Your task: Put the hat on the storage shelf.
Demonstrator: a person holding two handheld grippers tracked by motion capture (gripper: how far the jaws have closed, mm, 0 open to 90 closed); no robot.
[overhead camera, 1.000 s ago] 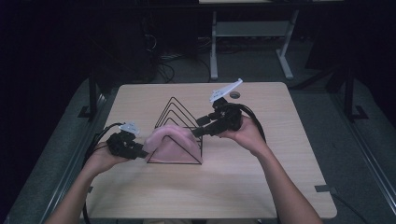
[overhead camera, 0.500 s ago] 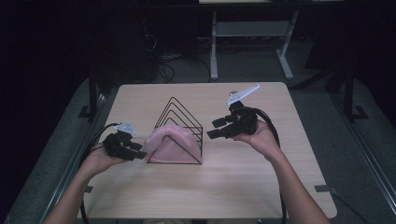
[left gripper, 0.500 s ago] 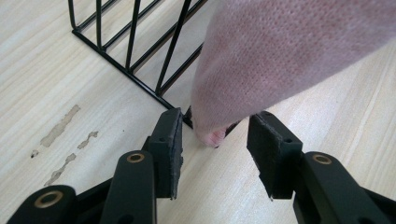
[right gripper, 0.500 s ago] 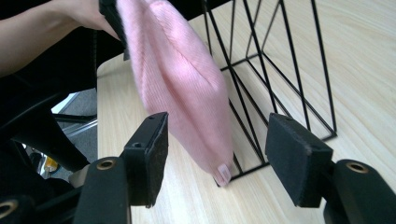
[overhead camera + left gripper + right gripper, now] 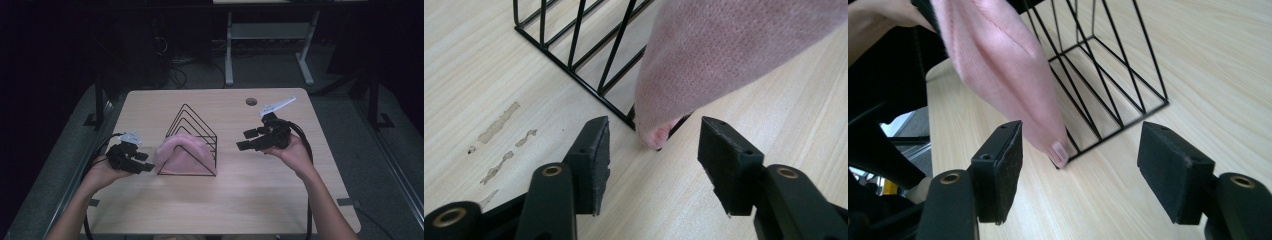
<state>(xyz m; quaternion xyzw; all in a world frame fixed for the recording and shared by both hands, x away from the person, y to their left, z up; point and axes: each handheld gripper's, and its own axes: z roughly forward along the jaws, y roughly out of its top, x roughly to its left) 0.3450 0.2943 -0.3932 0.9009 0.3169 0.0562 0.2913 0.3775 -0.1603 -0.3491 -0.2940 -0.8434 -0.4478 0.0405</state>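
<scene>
A black wire rack (image 5: 192,131) of triangular frames stands mid-table. A pink knitted cloth (image 5: 179,154) hangs over its front frames, both ends down on the wood. My left gripper (image 5: 144,162) sits at the cloth's left end. In the left gripper view its jaws (image 5: 654,127) have just been opening and stand open, the cloth's tip (image 5: 659,135) just ahead of the gap, untouched. My right gripper (image 5: 246,140) hovers to the right of the rack. Its jaws (image 5: 1082,130) have also just been opening, with nothing between them; cloth (image 5: 998,65) and rack (image 5: 1108,85) lie beyond.
The wooden table (image 5: 280,200) has a round cable hole (image 5: 251,101) at its back right. Pale smears (image 5: 499,132) mark the wood left of the rack. Cables trail from both grippers. A white desk frame (image 5: 265,40) stands on the dark floor behind.
The right gripper has drawn away from the rack to the right and sunk a little, jaws wider. The left gripper has stayed beside the cloth and opened. The cloth rests on the rack.
</scene>
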